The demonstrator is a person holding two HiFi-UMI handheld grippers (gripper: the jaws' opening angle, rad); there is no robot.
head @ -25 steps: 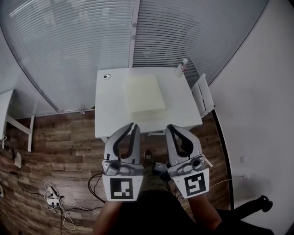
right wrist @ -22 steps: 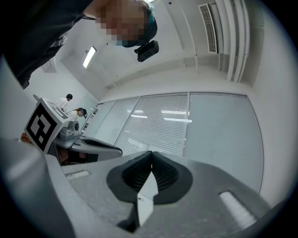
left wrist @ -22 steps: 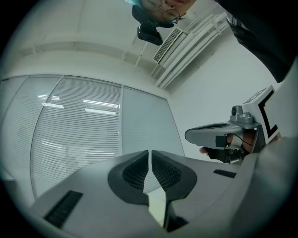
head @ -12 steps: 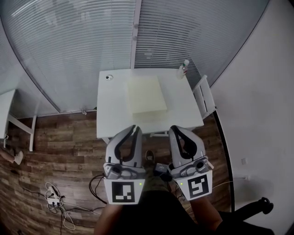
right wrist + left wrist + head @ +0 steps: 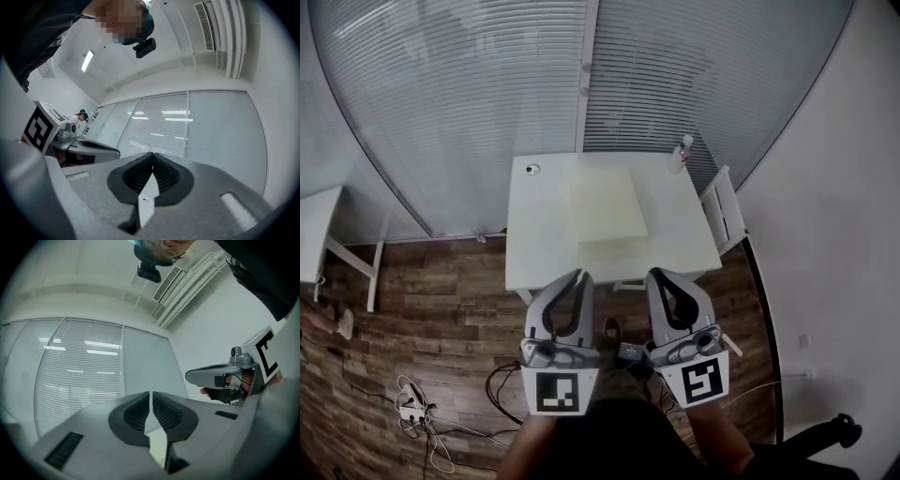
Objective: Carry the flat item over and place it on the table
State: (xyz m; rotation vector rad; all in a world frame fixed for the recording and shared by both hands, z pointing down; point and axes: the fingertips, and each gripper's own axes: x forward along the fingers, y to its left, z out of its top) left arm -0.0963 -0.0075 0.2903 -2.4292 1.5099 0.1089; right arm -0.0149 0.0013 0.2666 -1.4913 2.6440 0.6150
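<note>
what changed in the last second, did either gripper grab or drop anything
Nothing was grabbed or dropped. In the head view everything, the table, the left gripper and the right gripper alike, slid slightly down and right: likely the camera shifting, not things moving. Both grippers stay shut and empty, side by side; the flat pale item still lies on the table.

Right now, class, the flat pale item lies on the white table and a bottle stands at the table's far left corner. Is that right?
Not quite. The bottle stands at the far right corner of the white table, not the left; the head view shows it. The flat pale item does lie on the table.
</note>
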